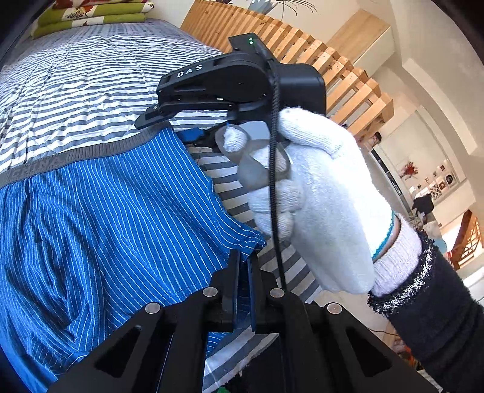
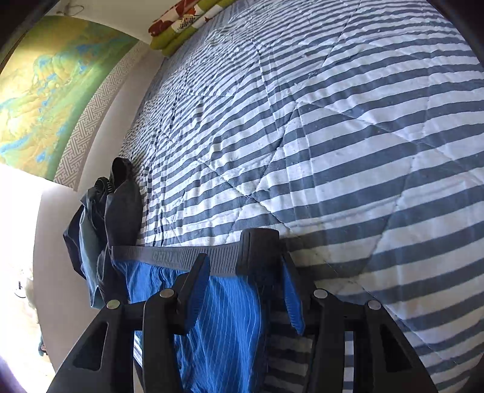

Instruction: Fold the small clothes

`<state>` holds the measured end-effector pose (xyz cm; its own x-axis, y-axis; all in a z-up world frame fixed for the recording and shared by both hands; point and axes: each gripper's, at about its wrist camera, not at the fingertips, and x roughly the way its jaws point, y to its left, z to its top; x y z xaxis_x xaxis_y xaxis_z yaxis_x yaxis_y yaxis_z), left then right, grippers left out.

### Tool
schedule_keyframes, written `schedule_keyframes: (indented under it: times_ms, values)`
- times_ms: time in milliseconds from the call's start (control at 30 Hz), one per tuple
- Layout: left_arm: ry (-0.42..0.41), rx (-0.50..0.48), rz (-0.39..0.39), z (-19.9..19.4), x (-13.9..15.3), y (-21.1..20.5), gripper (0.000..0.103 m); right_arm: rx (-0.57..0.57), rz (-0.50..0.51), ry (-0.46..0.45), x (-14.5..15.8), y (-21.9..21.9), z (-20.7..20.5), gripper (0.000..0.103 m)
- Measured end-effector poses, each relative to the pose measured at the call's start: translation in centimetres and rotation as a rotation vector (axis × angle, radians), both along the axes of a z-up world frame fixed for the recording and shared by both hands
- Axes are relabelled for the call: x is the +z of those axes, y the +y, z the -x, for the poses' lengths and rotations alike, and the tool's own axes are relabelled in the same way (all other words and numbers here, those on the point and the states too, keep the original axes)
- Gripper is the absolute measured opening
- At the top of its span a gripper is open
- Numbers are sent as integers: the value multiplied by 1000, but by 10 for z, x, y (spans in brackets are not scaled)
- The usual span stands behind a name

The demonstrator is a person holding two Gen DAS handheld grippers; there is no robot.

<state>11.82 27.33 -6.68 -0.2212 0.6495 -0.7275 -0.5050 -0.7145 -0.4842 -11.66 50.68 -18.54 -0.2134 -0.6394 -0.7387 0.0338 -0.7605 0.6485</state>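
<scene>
At the bottom centre of the left wrist view, the left gripper (image 1: 243, 263) is seen with its fingers pressed together on the hem corner of the blue striped shorts (image 1: 99, 217), a fold of cloth being pinched between the pads. From there the shorts are spread up and to the left across the frame, and their grey waistband (image 1: 75, 155) runs along the upper edge. Beyond the shorts, in the upper middle of that view, the right gripper (image 1: 148, 118) is shown from the side, held by a hand (image 1: 317, 196) in a white glove. In the right wrist view the right gripper (image 2: 245, 266) is seen at lower centre with its fingers spread; the waistband (image 2: 169, 257) is crossed in front by the left finger (image 2: 193, 290) and lies between the two, but no grip on it can be made out. The shorts (image 2: 217, 326) hang below the band toward the bottom edge. Under everything a striped quilt (image 2: 348, 145) is spread. At the left of that view dark clothes (image 2: 106, 217) are piled by the wall, and at the top a folded green blanket (image 2: 187, 21) is laid.
</scene>
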Motion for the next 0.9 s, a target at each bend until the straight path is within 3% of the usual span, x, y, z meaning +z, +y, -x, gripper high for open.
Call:
schedule_keyframes:
  times_ms: [33, 67, 133, 533, 700, 900]
  values:
    - [1, -3, -1, 0, 0, 2, 4, -18, -3, -6, -3, -1, 1, 37]
    - [1, -8, -4, 0, 1, 5, 4, -24, -2, -8, -4, -2, 2, 19]
    - [8, -19, -11, 0, 4, 10, 4, -23, -2, 3, -3, -3, 0, 7]
    - [17, -95, -178, -12, 55, 40, 4, -126, -84, 150, 73, 53, -19, 4]
    - [10, -54, -206, -21, 64, -10, 4, -143, -195, 92, 71, 51, -24, 4]
    - [17, 108, -208, -13, 55, -105, 4, -95, -230, 129, 86, -3, -32, 4]
